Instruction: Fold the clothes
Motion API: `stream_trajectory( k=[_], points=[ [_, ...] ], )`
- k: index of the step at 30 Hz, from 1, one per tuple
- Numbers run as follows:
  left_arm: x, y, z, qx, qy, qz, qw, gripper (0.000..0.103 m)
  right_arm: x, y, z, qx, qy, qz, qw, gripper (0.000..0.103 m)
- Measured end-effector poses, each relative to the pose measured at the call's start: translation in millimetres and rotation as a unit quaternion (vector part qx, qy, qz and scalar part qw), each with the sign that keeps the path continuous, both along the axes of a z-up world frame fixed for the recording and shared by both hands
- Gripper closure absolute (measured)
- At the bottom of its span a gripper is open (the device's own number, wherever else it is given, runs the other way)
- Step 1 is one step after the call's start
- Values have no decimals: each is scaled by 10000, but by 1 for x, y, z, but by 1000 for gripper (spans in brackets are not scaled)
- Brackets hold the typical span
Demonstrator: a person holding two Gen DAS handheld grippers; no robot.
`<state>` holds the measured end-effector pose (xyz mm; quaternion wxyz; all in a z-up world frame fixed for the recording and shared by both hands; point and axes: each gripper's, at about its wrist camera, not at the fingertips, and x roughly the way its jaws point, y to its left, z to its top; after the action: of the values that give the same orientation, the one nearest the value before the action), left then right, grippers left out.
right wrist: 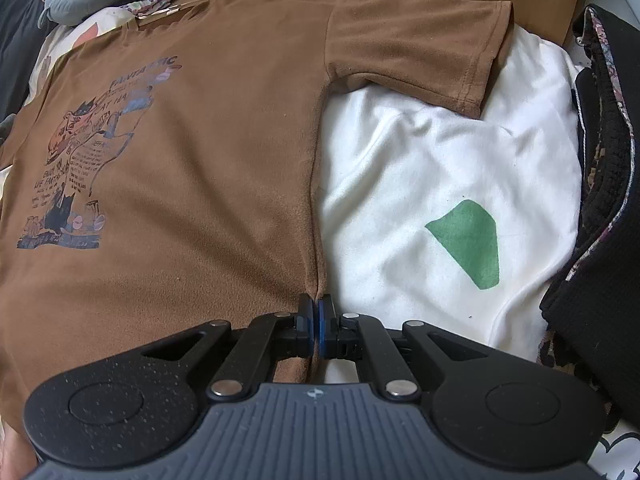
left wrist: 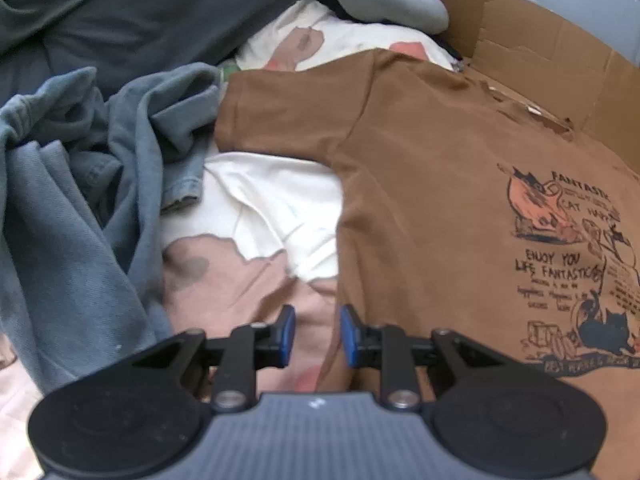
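White bedding [right wrist: 440, 152] under a brown T-shirt [right wrist: 224, 128] spread flat, cardboard [left wrist: 540, 64] behind it.

Left wrist view: left gripper [left wrist: 317, 334] has its fingers slightly spread at the shirt's side edge, nothing clearly pinched; blue-grey clothes [left wrist: 80, 184] heap at 9 o'clock. Right wrist view: right gripper [right wrist: 318, 330] has its fingers pressed together, pinching the shirt's side seam; a dark garment [right wrist: 600, 208] lies at 3 o'clock.

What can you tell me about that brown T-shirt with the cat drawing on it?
The brown T-shirt lies flat, print up, on a white sheet, its collar end on cardboard. It looks like soft cotton, short-sleeved, with a cat cartoon and the word "FANTASTIC". The right gripper is shut on its side seam; the left gripper is open at the opposite edge.
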<state>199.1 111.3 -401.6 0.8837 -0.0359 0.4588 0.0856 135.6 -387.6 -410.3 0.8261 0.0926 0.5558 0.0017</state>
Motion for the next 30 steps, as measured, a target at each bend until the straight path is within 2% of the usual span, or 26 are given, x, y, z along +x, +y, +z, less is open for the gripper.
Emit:
stream_trajectory(
  k=[9, 18, 23, 30],
  points=[
    [2, -11, -2, -36, 111, -69, 9999, 78, 0, 0, -1, 14, 8, 16, 10000, 103],
    [-7, -5, 4, -319, 169, 145, 9992, 78, 0, 1, -2, 8, -5, 44, 10000, 103],
    [-13, -8, 9, -187, 80, 112, 9997, 78, 0, 2, -3, 1, -16, 73, 10000, 103],
    [-13, -4, 10, -246, -13, 267, 9993, 78, 0, 3, -3, 0, -13, 110, 9999, 103]
  ],
)
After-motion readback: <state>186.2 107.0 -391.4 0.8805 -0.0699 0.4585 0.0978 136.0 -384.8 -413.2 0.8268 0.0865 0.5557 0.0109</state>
